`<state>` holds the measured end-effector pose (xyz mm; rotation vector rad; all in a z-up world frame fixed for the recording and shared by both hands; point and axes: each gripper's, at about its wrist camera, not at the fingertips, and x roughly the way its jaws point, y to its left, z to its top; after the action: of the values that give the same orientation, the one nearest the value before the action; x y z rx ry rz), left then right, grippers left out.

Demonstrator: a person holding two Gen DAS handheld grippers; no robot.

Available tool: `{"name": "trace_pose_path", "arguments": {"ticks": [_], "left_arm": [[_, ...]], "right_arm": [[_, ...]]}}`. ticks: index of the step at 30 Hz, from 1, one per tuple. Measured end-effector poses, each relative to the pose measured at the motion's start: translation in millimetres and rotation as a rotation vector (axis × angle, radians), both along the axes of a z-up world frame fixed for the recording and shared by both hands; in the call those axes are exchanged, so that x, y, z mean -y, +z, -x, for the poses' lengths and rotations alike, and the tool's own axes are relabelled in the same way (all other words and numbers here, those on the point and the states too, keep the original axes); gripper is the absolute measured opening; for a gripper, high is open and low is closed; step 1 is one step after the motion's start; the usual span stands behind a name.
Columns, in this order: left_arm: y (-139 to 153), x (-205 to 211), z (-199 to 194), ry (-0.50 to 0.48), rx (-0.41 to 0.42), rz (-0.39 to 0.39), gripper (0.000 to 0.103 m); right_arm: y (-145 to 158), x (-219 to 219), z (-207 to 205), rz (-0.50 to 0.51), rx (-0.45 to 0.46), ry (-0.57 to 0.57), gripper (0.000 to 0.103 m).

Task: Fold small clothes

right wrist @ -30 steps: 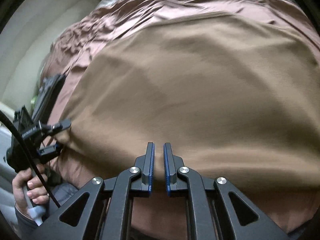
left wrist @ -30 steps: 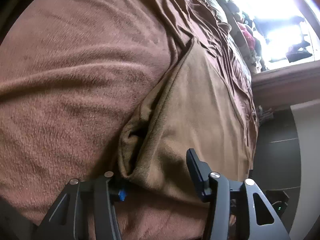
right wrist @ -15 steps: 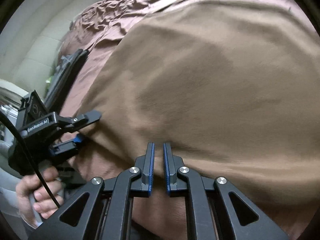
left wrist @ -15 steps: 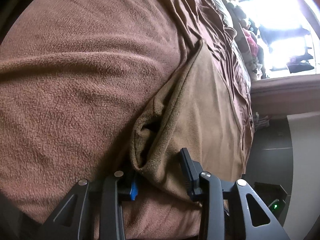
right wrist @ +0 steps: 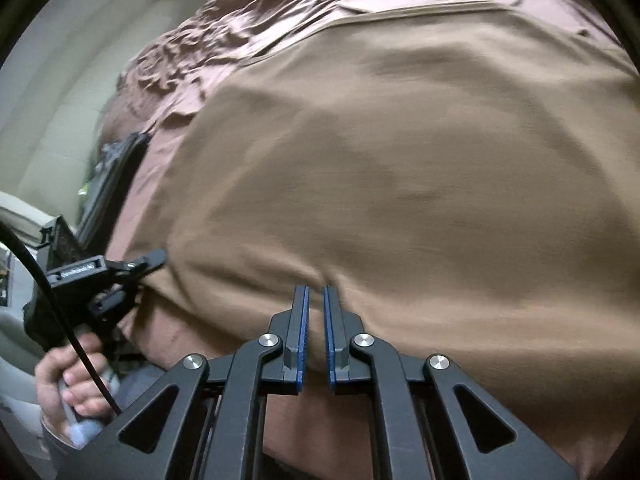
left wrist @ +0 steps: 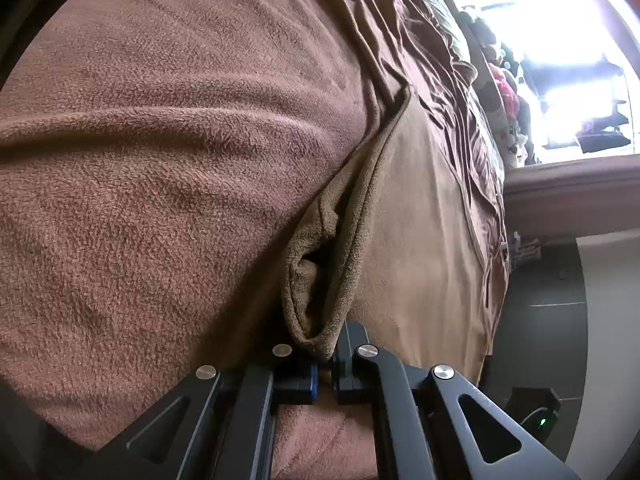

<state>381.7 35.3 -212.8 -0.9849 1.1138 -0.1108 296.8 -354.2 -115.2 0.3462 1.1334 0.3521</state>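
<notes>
You are working on a bed covered with a reddish-brown fleece blanket. The tan garment is lying flat on that blanket, spread wide across the bed.

Left hand-held gripper: you are pinching the near corner of the tan garment, where the cloth is doubling over into a small open pocket of folds. The jaws are fully closed on that corner, with the blue pads pressing the cloth from both sides. In the right wrist view, the same gripper is sitting at the garment's left edge, and your left hand is wrapping around its handle, with a black cable running past it.

Right hand-held gripper: you are holding it at the near hem of the tan garment, with the jaws almost together. A small pucker of cloth is rising at the fingertips, so the pads are probably nipping the hem; the view is blurred here and this is not certain.

A bright window is showing beyond the far end of the bed.
</notes>
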Motion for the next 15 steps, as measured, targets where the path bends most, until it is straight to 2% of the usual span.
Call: {"name": "trace_pose_path", "arguments": {"ticks": [5,8,11,12,15], "left_arm": [[0,3,-3,-0.039,-0.008,-0.009,0.005],[-3,5,-7,-0.057,-0.036,-0.005,0.011],[-3,5,-7,-0.053,-0.038,-0.008,0.012],[-2,5,-7,-0.049,-0.039,-0.010,0.012],[-2,5,-6,-0.037,-0.038,-0.007,0.014]], "right_arm": [[-1,24,17,0.060,0.004,-0.036,0.003],[4,29,25,0.080,0.000,-0.036,0.003],[24,26,25,0.115,0.034,-0.038,0.003],[32,21,24,0.117,0.047,-0.032,0.006],[41,3,19,0.125,0.074,-0.008,0.006]]}}
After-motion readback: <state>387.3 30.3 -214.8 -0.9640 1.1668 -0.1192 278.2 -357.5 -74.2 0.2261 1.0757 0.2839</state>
